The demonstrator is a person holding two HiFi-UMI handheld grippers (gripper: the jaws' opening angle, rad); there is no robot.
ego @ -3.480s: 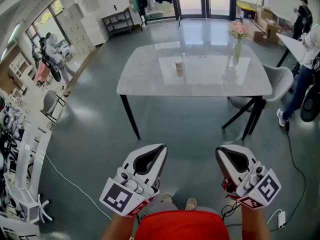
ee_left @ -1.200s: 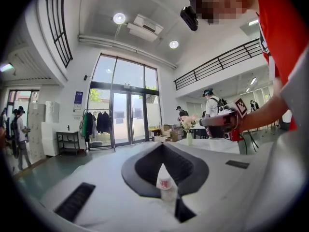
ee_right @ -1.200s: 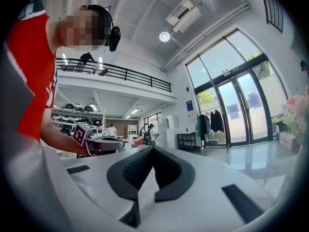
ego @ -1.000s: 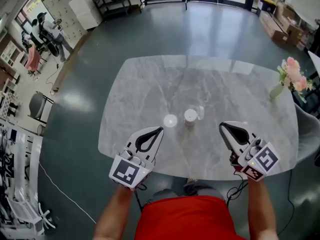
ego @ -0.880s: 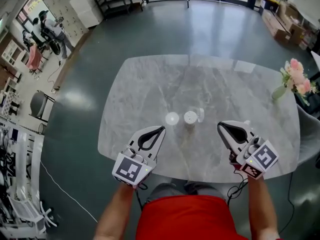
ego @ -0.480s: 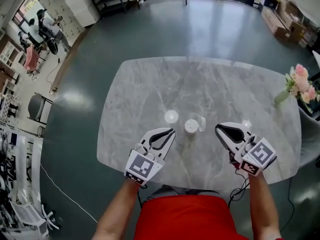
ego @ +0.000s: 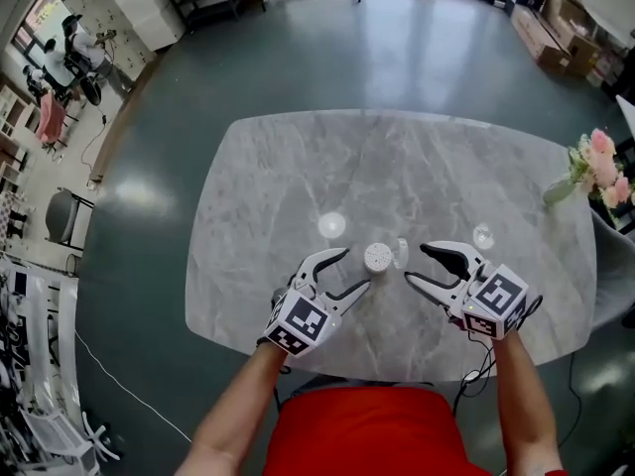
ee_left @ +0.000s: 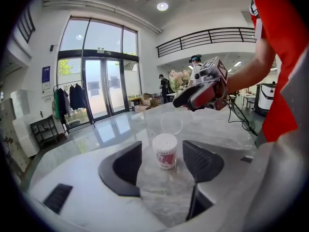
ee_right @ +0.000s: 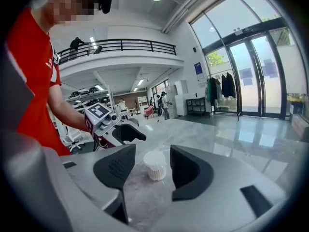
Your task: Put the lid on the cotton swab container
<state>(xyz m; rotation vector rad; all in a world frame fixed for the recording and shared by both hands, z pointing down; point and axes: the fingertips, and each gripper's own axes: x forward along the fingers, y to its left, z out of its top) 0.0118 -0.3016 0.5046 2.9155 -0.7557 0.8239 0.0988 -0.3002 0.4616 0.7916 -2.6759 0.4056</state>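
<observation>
Head view: cotton swab container is set upright on marble table, with clear lid just beside it; left gripper and right gripper are held either side. Left gripper view: jaws are seen opening, container framed between them, untouched. Right gripper view: jaws likewise opening, container between them, untouched.

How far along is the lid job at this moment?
Done: nothing. The cotton swab container stands uncovered, with the clear lid beside it. In hand: nothing. The left claw and right claw are opening, with nothing between their jaws. Left: pick up lid, cap container.
</observation>
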